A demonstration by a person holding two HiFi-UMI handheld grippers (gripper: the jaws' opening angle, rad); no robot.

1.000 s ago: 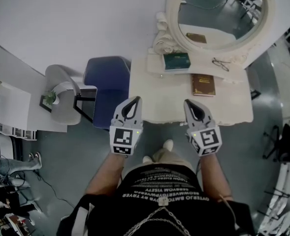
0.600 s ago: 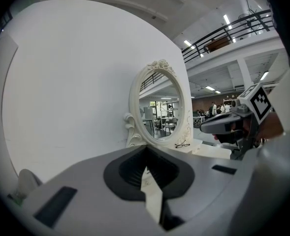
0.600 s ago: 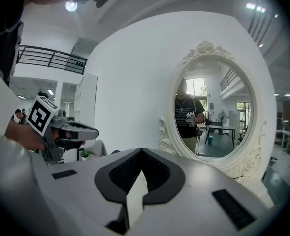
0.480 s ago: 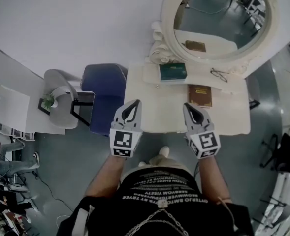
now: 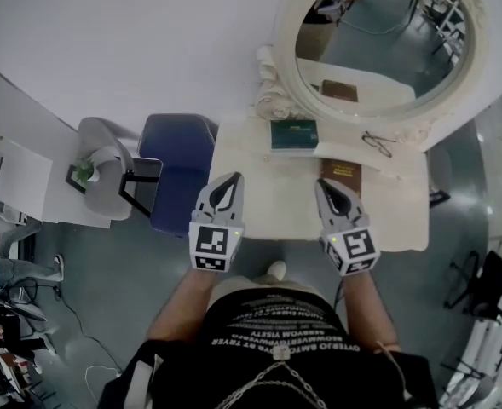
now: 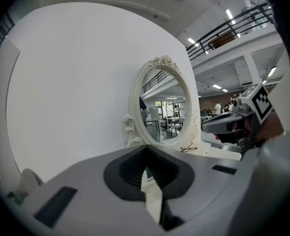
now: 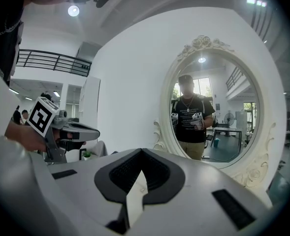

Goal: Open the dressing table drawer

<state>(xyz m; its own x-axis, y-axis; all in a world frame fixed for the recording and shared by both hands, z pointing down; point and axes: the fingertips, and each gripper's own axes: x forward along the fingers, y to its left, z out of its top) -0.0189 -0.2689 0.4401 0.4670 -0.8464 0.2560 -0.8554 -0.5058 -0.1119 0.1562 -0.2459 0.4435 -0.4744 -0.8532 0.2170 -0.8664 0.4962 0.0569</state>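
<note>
The cream dressing table [image 5: 268, 198] stands against the wall under an oval mirror [image 5: 378, 41]. Its drawer front is hidden below the tabletop's near edge in the head view. My left gripper [image 5: 231, 180] hovers over the table's front left part, jaws together with nothing between them. My right gripper [image 5: 326, 186] is level with it over the front middle, also shut and empty. In the left gripper view the left gripper [image 6: 145, 170] points toward the mirror [image 6: 167, 112]. In the right gripper view the right gripper [image 7: 141, 178] faces the mirror [image 7: 216, 112], which reflects the person.
On the tabletop lie a green book [image 5: 293, 135], a brown book [image 5: 343, 171] just beyond the right gripper, and a pair of glasses [image 5: 377, 143]. A blue chair [image 5: 178, 164] stands left of the table, then a grey seat with a small plant [image 5: 84, 173].
The person has stepped toward the dressing table. Both grippers have moved forward together, from in front of its near edge to over the tabletop. Both stay shut.
</note>
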